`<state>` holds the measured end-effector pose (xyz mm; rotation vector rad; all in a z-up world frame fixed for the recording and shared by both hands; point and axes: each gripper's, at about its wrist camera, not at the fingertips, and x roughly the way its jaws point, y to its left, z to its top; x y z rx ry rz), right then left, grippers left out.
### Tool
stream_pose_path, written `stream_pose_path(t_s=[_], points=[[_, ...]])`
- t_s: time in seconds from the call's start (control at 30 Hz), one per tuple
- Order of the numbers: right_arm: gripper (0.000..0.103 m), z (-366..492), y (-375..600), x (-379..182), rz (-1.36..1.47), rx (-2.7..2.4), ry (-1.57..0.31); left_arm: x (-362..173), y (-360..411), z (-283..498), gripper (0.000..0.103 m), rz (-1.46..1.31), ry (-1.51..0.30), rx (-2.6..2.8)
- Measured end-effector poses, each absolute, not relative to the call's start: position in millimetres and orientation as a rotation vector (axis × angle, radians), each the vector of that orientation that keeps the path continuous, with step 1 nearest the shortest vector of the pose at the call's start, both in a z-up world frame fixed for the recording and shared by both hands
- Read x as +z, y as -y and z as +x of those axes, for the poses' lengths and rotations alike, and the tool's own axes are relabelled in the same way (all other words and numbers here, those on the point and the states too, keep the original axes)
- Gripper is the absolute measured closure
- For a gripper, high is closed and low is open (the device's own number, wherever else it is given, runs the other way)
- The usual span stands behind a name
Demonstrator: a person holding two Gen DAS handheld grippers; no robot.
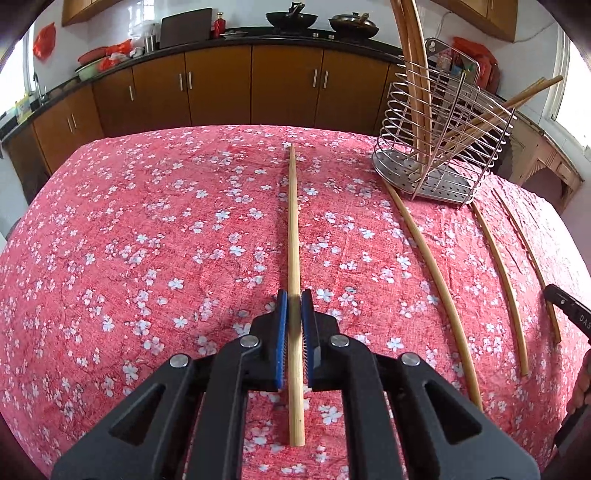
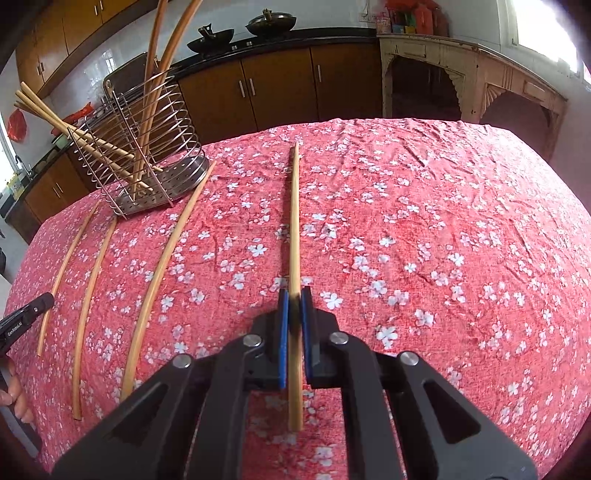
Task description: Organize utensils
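Observation:
My left gripper (image 1: 294, 295) is shut on a wooden chopstick (image 1: 293, 221) that lies lengthwise between its blue pads, over the red floral tablecloth (image 1: 147, 240). My right gripper (image 2: 294, 295) is shut on another wooden chopstick (image 2: 294, 221) in the same way. A wire utensil rack (image 1: 443, 147) stands at the far right in the left wrist view and at the far left in the right wrist view (image 2: 140, 158), with several chopsticks leaning in it. Three loose chopsticks (image 1: 439, 291) lie on the cloth between the two grippers; they also show in the right wrist view (image 2: 159, 273).
Brown kitchen cabinets (image 1: 221, 85) and a dark counter with woks (image 1: 291, 18) run behind the table. A pale wooden sideboard (image 2: 480, 74) stands at the right. The other gripper's tip shows at each view's edge (image 1: 565, 306) (image 2: 26, 314).

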<state>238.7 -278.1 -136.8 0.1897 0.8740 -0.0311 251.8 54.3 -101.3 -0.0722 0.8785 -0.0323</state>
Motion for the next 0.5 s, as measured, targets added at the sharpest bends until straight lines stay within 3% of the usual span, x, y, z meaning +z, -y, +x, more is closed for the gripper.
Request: stream_pose_path(t_s=[0.5], points=[[0.095,239.0,273.9,-137.0,0.170,-0.040,-0.876,-97.1,-59.2,250.4,0.094,-0.117,-0.878,-0.051]])
